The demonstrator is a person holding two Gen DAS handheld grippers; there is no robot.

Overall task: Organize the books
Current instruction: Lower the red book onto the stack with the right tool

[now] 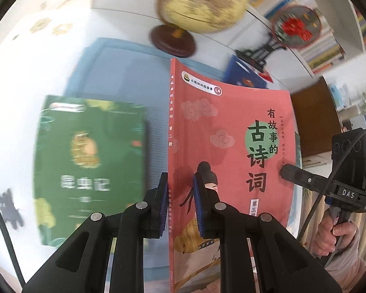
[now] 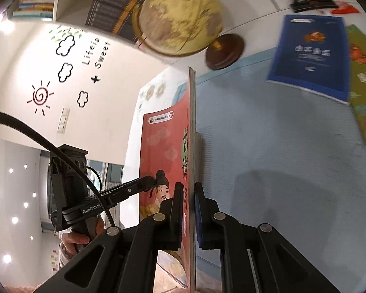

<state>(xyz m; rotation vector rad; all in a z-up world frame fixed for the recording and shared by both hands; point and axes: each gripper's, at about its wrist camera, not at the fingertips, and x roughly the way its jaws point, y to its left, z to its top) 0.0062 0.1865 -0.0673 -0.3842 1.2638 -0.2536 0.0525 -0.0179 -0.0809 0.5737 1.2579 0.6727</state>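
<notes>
A blue mat (image 1: 124, 78) covers the white desk; a globe (image 1: 202, 2) stands at its far edge, below shelves of books. My left tongs (image 1: 178, 205) pinch the red book (image 1: 231, 146) at its spine, and my right tongs (image 2: 188, 210) clamp its open edge, holding it upright off the mat. A green book (image 1: 90, 166) and a blue book (image 2: 310, 53) lie flat on the mat

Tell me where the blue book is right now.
The blue book lies flat on the blue mat, upper right in the right wrist view, just right of the globe and touching the green book.
</notes>
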